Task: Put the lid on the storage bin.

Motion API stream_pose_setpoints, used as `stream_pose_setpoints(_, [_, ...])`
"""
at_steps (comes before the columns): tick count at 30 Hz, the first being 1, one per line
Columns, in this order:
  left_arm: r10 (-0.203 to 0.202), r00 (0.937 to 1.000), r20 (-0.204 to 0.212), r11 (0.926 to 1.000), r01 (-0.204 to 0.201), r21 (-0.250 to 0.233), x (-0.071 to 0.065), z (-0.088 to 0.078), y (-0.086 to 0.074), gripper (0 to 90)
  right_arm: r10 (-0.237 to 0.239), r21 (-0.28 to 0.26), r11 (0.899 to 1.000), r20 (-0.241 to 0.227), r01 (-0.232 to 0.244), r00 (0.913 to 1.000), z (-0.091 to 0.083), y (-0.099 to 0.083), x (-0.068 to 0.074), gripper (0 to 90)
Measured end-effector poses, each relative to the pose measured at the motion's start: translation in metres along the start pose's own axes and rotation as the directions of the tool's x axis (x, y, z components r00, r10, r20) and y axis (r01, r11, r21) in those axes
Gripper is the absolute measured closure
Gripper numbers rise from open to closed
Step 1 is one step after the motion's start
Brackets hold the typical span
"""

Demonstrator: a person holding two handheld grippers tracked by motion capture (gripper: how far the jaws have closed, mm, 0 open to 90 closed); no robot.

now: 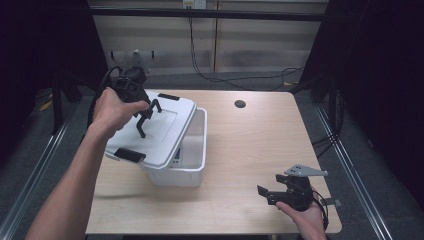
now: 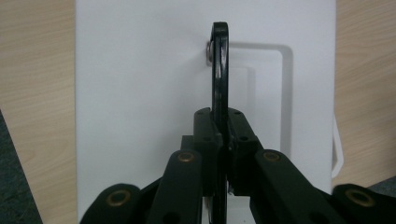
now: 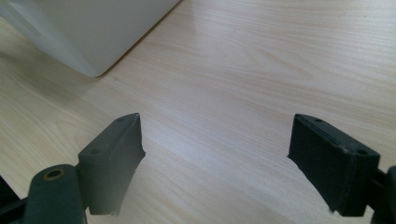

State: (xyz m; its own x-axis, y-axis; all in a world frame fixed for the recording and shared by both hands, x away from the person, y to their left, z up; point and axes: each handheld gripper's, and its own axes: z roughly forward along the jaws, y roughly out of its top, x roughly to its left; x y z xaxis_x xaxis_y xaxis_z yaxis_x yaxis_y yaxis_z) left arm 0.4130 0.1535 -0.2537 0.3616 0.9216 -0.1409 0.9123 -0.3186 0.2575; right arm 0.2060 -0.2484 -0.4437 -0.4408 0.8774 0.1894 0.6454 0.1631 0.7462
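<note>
A white plastic box (image 1: 192, 162) stands on the left half of the wooden table (image 1: 255, 145). Its white lid (image 1: 167, 131) is tilted and shifted to the left, off the box's opening, which shows at the right. My left gripper (image 1: 144, 114) is shut on the lid's black handle (image 1: 148, 119). In the left gripper view the handle (image 2: 219, 70) stands upright, pinched between the pads of the left gripper (image 2: 220, 137), with the lid (image 2: 140, 93) behind it. My right gripper (image 1: 267, 192) rests open near the table's front right; between its jaws the right gripper (image 3: 215, 154) holds nothing.
Black latches (image 1: 129, 155) sit on the lid's ends. A round cable hole (image 1: 240, 104) lies at the table's back middle. The box's corner (image 3: 84, 32) shows at the upper left in the right gripper view. Bare wood stretches from the box to the right edge.
</note>
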Motion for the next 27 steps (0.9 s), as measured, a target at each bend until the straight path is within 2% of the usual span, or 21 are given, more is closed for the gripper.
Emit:
stream_pose_setpoints(3, [-0.004,0.9999,0.014,1.0,0.005,-0.007,-0.004,0.003,0.003,84.9,-0.001,-0.001,1.0,-0.001,0.001,1.0,0.0,0.0,0.0,17.0])
stream_pose_setpoints(6, [-0.012,0.9999,0.012,0.9999,0.012,-0.008,-0.008,0.004,0.005,84.9,0.003,0.002,1.0,-0.002,-0.003,1.0,0.0,0.0,0.0,17.0])
stream_pose_setpoints(8, [-0.043,0.999,0.011,0.999,0.043,-0.01,-0.009,0.006,0.006,84.9,0.002,0.001,1.0,-0.003,-0.002,1.0,0.0,0.0,0.0,17.0])
stream_pose_setpoints(11, [-0.098,0.9952,0.006,0.9952,0.098,-0.002,-0.012,0.01,0.009,84.9,0.001,0.001,1.0,-0.006,-0.001,1.0,0.0,0.0,0.0,17.0])
stream_pose_setpoints(15, [-0.129,0.9915,0.017,0.9916,0.129,-0.006,-0.015,0.014,0.011,84.9,-0.001,-0.001,1.0,-0.01,0.001,0.9999,0.0,0.0,0.0,16.9])
stream_pose_setpoints(17, [-0.154,0.9877,0.028,0.9878,0.155,-0.017,-0.015,0.016,0.012,84.9,0.0,0.003,1.0,-0.013,0.0,0.9999,0.0,0.0,0.0,16.8])
stream_pose_setpoints(23, [-0.184,0.9821,0.04,0.9828,0.185,-0.003,-0.021,0.023,0.013,84.9,-0.001,0.001,1.0,-0.016,0.001,0.9999,0.0,0.0,0.0,16.8])
stream_pose_setpoints(25, [-0.205,0.9773,0.054,0.9785,0.206,-0.012,-0.021,0.024,0.014,84.9,-0.002,0.001,1.0,-0.015,0.002,0.9999,0.0,0.0,0.0,16.8])
stream_pose_setpoints(27, [-0.226,0.973,0.049,0.9741,0.226,-0.005,-0.022,0.025,0.014,84.8,-0.003,0.002,1.0,-0.015,0.003,0.9999,0.0,0.0,0.0,16.8])
